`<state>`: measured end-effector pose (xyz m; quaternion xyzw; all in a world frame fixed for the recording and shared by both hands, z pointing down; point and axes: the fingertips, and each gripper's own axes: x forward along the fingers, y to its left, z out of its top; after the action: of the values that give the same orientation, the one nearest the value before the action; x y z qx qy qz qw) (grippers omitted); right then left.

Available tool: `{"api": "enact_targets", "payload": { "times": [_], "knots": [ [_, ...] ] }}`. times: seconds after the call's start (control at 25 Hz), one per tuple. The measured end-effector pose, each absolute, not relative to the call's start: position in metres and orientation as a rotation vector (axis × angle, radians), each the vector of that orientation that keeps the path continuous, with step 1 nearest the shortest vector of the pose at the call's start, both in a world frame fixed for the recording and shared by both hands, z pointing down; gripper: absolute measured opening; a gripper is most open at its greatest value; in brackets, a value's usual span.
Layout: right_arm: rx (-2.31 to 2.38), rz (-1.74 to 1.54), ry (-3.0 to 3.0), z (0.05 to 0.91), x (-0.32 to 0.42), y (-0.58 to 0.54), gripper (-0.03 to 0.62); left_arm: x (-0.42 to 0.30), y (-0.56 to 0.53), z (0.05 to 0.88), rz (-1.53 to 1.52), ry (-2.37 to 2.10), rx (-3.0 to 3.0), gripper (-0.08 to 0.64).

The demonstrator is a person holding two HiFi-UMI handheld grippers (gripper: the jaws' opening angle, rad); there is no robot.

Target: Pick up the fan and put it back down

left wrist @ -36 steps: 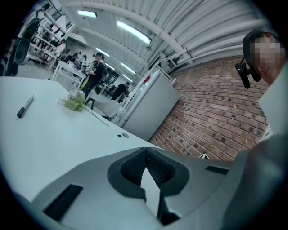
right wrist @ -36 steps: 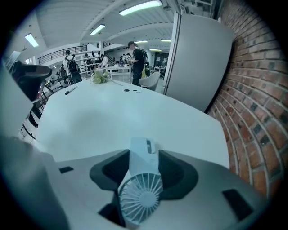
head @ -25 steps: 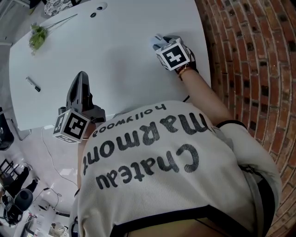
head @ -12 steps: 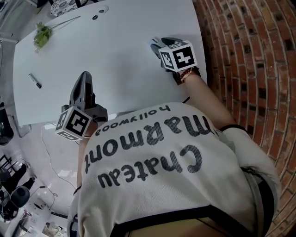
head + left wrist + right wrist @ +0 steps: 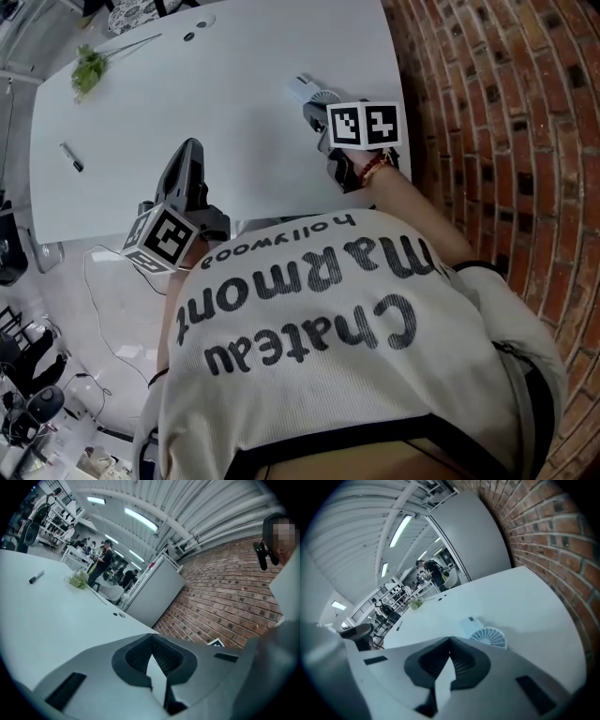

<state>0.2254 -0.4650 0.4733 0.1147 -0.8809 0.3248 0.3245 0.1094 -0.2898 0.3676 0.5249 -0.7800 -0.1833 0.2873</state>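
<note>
From the head view I see the white tabletop [image 5: 234, 94] with the fan [image 5: 307, 91] lying flat on it, in the right half and toward the right edge. My right claw [image 5: 317, 112] sits just on the near side of the fan, its marker cube [image 5: 366, 125] facing up; from here I cannot tell whether its tips touch the fan. My left claw [image 5: 192, 155] is over the near edge of the tabletop, well apart from the fan. A pen [image 5: 70, 157] lies near the left edge and a green sprig [image 5: 89, 67] toward the far left corner.

In the left gripper view, the left claw [image 5: 152, 637] has its jaws together at the tips with nothing between them. Past it I see the bare tabletop [image 5: 56, 616], the pen [image 5: 36, 576], the green sprig [image 5: 77, 579] and a brick wall [image 5: 225, 597].

In the right gripper view, the right claw [image 5: 450, 641] has just been closing and its jaws now meet, empty. The fan [image 5: 487, 637] lies on the tabletop [image 5: 525, 602] just beyond the tips and a little to their right, round grille nearest me, not held.
</note>
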Motion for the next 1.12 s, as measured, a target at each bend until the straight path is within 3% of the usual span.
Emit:
{"api": "enact_targets", "payload": {
  "times": [0.36, 0.76, 1.12],
  "knots": [
    [0.156, 0.964, -2.502, 0.417, 0.224, -0.45, 0.003, 0.133, -0.293, 0.361, -0.436, -2.121, 1.419, 0.0],
    [0.175, 0.607, -2.725, 0.366, 0.229, -0.445, 0.003, 0.147, -0.287, 0.344, -0.376, -2.186, 1.48, 0.0],
    [0.212, 0.587, -2.715, 0.372, 0.247, -0.451, 0.003, 0.159, -0.274, 0.348, -0.376, -2.202, 1.452, 0.0]
  ]
}}
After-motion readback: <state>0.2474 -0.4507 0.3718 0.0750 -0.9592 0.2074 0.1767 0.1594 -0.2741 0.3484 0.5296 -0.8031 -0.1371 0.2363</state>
